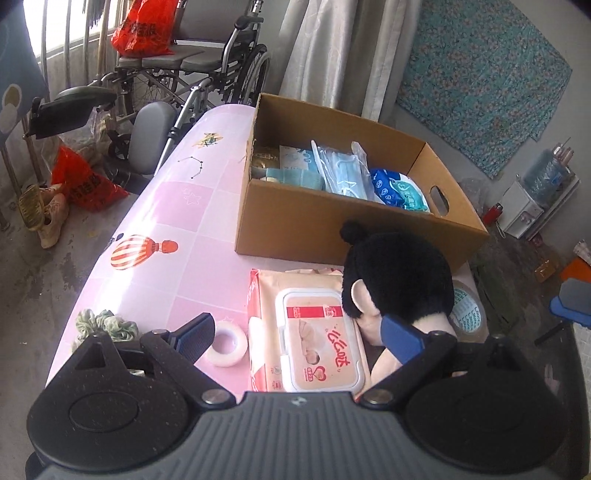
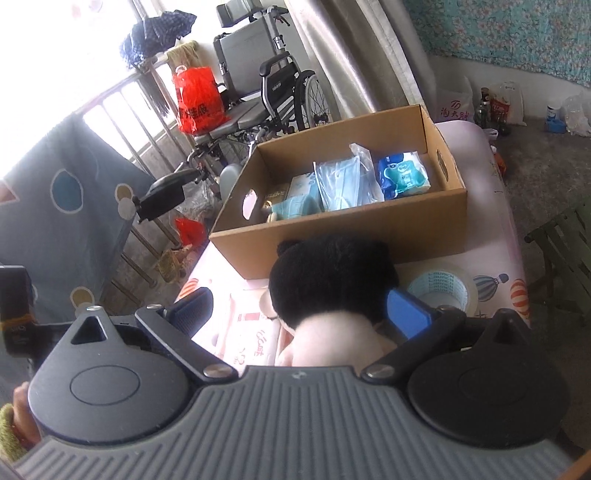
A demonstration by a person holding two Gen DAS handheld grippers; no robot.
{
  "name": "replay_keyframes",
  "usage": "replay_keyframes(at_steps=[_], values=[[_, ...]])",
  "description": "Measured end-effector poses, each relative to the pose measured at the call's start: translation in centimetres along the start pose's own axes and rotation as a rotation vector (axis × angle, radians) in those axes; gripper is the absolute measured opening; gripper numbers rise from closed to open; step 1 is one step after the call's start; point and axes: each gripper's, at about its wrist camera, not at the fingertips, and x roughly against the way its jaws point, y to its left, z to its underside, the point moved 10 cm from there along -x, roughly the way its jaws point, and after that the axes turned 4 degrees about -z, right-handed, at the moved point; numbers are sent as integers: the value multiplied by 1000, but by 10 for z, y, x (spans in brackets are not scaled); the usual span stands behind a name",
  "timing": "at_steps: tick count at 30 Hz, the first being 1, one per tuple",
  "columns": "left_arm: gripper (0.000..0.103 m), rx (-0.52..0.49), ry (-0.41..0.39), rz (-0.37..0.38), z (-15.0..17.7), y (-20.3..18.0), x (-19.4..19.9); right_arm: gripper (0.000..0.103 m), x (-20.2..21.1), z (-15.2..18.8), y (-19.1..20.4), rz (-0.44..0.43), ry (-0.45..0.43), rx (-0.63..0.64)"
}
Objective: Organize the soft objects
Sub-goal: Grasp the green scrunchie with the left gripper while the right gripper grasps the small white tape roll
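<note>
A soft doll with black hair [image 1: 397,275] sits on the pink table [image 1: 155,229] in front of an open cardboard box [image 1: 306,225]. The box holds a bag of blue face masks [image 1: 343,173], a blue tissue pack [image 1: 399,188] and other packs. A pink wet-wipes pack [image 1: 314,339] lies between the jaws of my open left gripper [image 1: 295,334]. In the right wrist view my right gripper [image 2: 299,310] is open around the doll [image 2: 332,284], with the box [image 2: 343,225] behind it. A green scrunchie [image 1: 107,325] lies at the left.
A white tape roll [image 1: 226,343] lies left of the wipes. A wide printed tape roll [image 2: 443,288] sits right of the doll. A wheelchair [image 1: 192,74] with a red bag [image 1: 146,27] stands beyond the table. Shoes [image 1: 48,218] lie on the floor at the left.
</note>
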Motion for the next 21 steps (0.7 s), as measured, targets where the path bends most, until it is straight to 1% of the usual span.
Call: replay_keyframes(at_steps=[2,4,6,9,12,15,16,17,18,21], values=[[97,-16,44,2,14,-3,-13,101,-5,-3,-1,-36,3,-31],[94,-37,84,-11,29,-4,-23,101,-15,1,0,-78,25,-66],[94,-39,109,-14,42,0,-27,100,-28,12,0,-98,65,-90],[94,-17,131,-36,58,17,-23,100,-51,35,6,-122,146,-112],[93,2,125,-107,64,42,-16,100,-70,58,20,-158,224,-118],[93,19,88,-181,62,70,-8,99,-85,71,37,-196,265,-106],[92,22,83,-195,61,76,-8,98,-90,74,45,-211,276,-100],[90,22,78,-216,59,84,-7,97,-96,76,51,-221,283,-92],[85,19,74,-229,59,88,-6,95,-102,78,61,-232,295,-78],[82,1,51,-268,57,101,-4,91,-116,80,86,-244,305,-25]])
